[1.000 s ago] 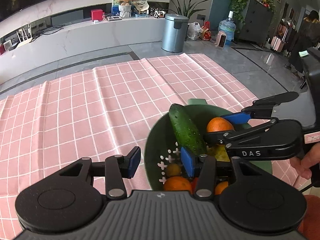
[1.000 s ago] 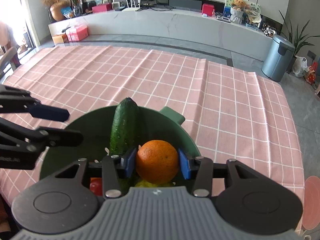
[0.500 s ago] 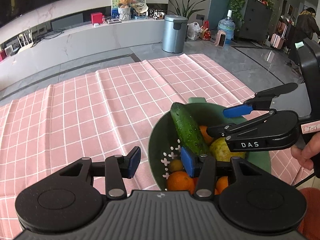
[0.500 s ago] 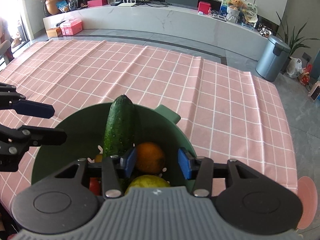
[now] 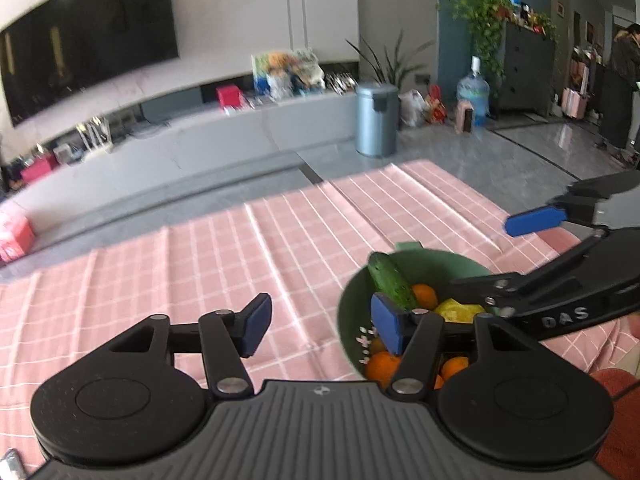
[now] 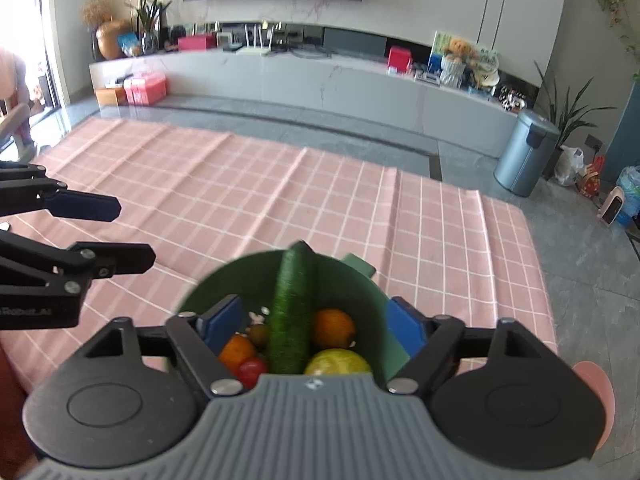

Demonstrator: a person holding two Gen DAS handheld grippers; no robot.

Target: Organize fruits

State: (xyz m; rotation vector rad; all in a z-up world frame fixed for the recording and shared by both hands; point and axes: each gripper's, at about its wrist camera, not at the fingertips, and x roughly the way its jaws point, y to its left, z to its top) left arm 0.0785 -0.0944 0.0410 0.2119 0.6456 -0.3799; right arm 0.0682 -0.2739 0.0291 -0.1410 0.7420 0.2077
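A green colander bowl stands on the pink checked cloth. Inside lie a cucumber leaning on the rim, oranges, a yellow-green fruit, a red tomato and a small brown fruit. My right gripper hovers above the bowl, its jaws opening, with nothing between them. My left gripper is raised at the bowl's left edge, jaws opening and empty; it also shows at the left of the right wrist view.
The cloth covers the table to its far and right edges. Beyond stand a long low white cabinet, a grey bin, plants and a water bottle. A person stands far right.
The right gripper let go of the orange, which now lies in the bowl, then rose and opened wide. The left gripper also rose, drew back and opened wider.
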